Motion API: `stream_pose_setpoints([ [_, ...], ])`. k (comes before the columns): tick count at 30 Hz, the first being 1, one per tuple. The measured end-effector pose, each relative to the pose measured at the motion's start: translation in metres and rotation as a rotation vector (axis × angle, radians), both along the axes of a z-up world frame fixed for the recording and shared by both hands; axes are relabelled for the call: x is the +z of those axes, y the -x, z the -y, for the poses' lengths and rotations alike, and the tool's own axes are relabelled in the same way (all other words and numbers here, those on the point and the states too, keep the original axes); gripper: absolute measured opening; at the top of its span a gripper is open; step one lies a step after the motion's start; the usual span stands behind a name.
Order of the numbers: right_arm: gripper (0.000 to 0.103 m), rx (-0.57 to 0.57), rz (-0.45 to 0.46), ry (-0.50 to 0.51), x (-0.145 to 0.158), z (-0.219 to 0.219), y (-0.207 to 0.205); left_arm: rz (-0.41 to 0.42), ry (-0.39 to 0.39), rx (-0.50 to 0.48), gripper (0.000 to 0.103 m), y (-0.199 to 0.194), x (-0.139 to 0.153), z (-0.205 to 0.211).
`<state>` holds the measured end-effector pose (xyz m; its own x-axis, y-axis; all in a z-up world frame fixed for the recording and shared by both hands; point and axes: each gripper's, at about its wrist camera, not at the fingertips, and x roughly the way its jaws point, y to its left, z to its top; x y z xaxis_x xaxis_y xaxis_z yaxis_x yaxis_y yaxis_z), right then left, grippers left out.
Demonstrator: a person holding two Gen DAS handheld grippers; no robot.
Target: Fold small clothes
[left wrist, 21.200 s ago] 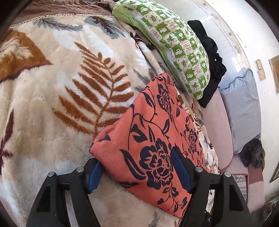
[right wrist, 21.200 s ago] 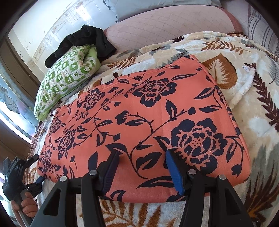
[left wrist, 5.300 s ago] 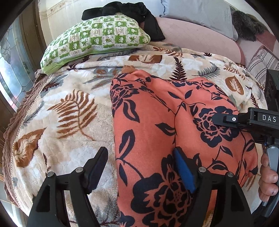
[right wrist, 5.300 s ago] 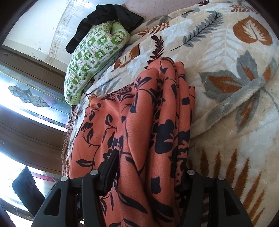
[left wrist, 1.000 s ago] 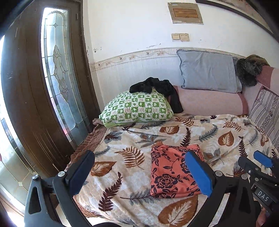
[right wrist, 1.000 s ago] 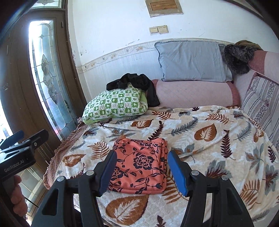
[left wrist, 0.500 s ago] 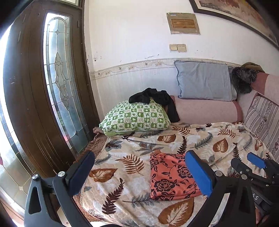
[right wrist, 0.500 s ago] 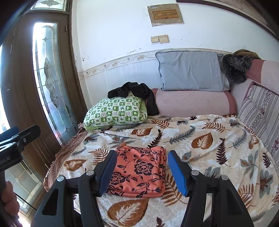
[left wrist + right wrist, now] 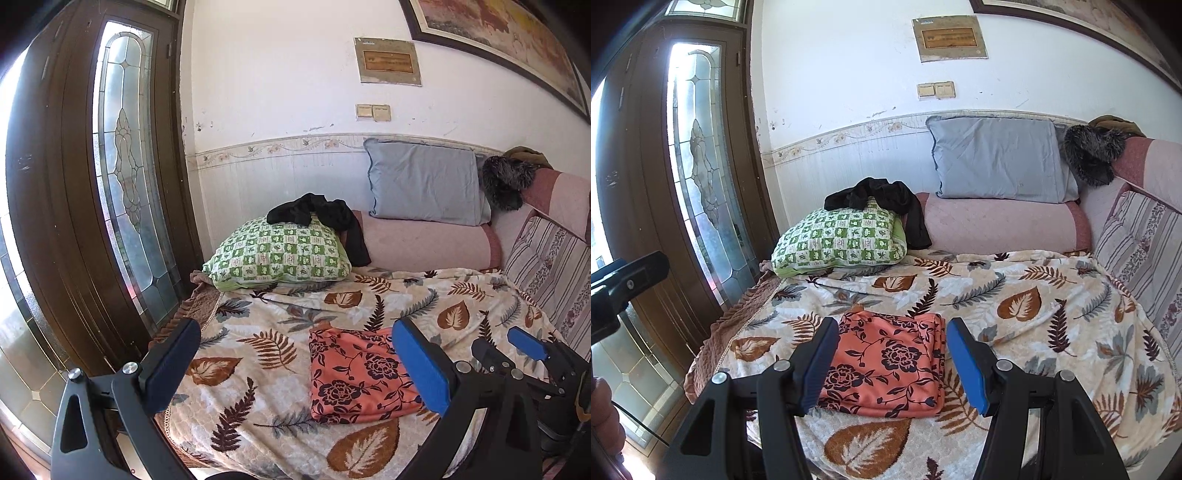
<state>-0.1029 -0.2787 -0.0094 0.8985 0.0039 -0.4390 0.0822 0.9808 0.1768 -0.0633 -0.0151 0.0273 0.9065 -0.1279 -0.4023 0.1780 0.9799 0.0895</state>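
Observation:
The orange cloth with dark blue flowers (image 9: 356,376) (image 9: 892,363) lies folded into a small rectangle on the leaf-patterned blanket (image 9: 258,369) (image 9: 1034,306), near the bed's front edge. Both grippers hang well back from it, above the bed's edge. My left gripper (image 9: 295,363) stands wide open with nothing between its blue pads. My right gripper (image 9: 890,363) is open too and holds nothing; the cloth shows far behind the gap. In the left wrist view the right gripper (image 9: 517,349) sits at the right edge.
A green checked pillow (image 9: 842,238) with a black garment (image 9: 882,201) on it lies at the back left. A grey pillow (image 9: 997,162) leans on the wall over a pink bolster (image 9: 1001,225). A wooden glass door (image 9: 110,206) stands left of the bed.
Both grippers have drawn back and risen a little, so the folded cloth looks smaller and more of the wall shows. Both stay open and empty.

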Motion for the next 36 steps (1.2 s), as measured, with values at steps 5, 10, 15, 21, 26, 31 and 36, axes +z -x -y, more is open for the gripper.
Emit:
stream_pose_setpoints([
  [5,0.065,-0.008,0.022,0.009,0.008,-0.004,0.004,0.017,0.006,-0.012,0.103,0.006,0.005,-0.003],
  [10,0.065,-0.031,0.040,0.036,0.016,-0.011,0.007,0.035,0.019,-0.018,0.103,0.010,0.011,-0.009],
  [15,0.065,-0.035,0.045,0.044,0.020,-0.013,0.006,0.048,0.035,-0.014,0.103,0.013,0.017,-0.015],
  [21,0.065,-0.037,0.052,0.049,0.022,-0.018,0.005,0.065,0.035,-0.016,0.103,0.018,0.021,-0.018],
  [26,0.065,-0.039,0.052,0.048,0.022,-0.019,0.005,0.077,0.037,-0.020,0.103,0.021,0.023,-0.018],
  [31,0.065,-0.043,0.056,0.042,0.021,-0.017,0.002,0.086,0.047,-0.026,0.103,0.021,0.025,-0.019],
  [36,0.065,-0.046,0.045,0.041,0.017,-0.017,-0.003,0.087,0.049,-0.025,0.103,0.019,0.024,-0.020],
])
